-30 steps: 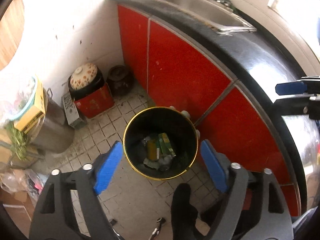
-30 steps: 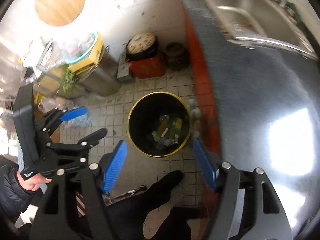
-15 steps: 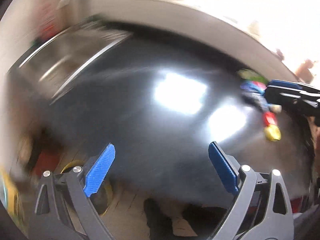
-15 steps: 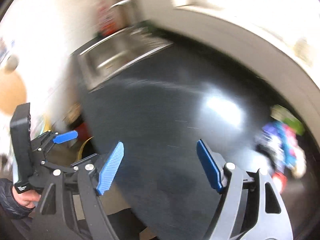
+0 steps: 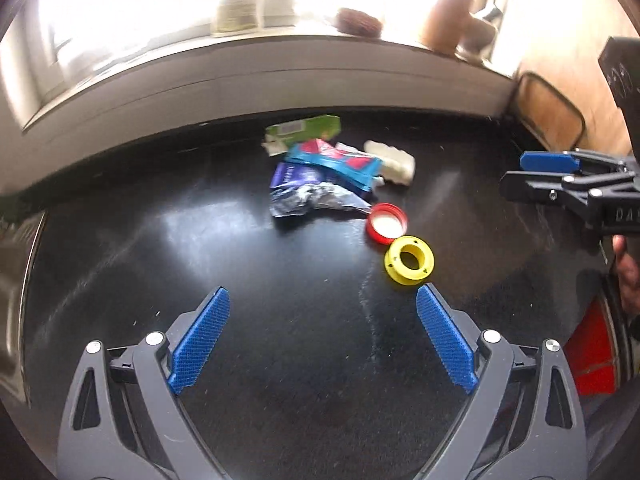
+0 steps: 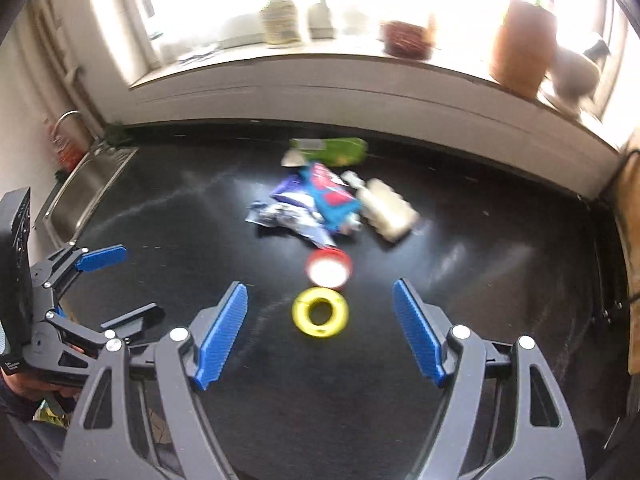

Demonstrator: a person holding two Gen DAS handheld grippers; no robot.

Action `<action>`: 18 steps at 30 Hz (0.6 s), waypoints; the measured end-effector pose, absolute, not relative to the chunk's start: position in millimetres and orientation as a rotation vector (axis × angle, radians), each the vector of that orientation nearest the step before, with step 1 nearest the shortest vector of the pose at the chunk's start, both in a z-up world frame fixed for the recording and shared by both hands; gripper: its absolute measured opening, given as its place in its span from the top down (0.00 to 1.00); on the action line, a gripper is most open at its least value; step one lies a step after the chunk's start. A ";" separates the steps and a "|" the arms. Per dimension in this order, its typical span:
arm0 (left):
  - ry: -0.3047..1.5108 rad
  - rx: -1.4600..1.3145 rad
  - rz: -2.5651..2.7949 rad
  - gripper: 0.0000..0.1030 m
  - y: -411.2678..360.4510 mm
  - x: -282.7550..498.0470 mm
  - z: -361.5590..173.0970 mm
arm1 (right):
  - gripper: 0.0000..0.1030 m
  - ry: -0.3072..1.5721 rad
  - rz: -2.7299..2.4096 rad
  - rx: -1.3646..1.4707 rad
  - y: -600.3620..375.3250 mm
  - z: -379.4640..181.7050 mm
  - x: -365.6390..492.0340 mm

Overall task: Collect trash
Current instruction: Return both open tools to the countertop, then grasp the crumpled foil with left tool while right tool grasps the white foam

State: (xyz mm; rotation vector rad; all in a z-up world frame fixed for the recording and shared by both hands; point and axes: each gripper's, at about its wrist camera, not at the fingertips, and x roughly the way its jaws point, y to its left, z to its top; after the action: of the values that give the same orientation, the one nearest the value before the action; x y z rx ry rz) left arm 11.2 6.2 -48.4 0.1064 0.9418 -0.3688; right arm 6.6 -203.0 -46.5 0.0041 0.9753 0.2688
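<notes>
Over countertop point(image 5: 160, 240) trash now, bin gone.

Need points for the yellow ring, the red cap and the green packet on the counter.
yellow ring point(image 6: 320, 312), right wrist view, on its left rim
red cap point(image 5: 387, 223), left wrist view, on its pale inside
green packet point(image 5: 310, 127), left wrist view, on the middle of its face

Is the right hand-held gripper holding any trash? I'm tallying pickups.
No, the right hand-held gripper is open and empty, with the yellow ring lying on the counter between its fingers.
</notes>
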 end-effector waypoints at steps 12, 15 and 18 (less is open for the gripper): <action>0.950 0.221 -0.398 0.11 -13.4 69.5 -79.6 | 0.29 1.036 0.308 -0.041 -222.9 -77.0 58.3; 0.917 0.295 -0.442 0.11 -21.3 95.7 -92.9 | 0.29 1.052 0.329 -0.065 -226.2 -91.6 82.2; 0.919 0.370 -0.480 0.11 -29.1 123.2 -110.5 | 0.29 1.071 0.349 -0.108 -226.4 -111.3 108.9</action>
State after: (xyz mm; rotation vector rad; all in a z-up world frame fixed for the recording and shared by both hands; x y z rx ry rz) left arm 123.2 -29.1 -110.5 0.3701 0.9191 -0.4801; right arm 108.9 -226.4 -111.3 -0.1078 1.0711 0.3491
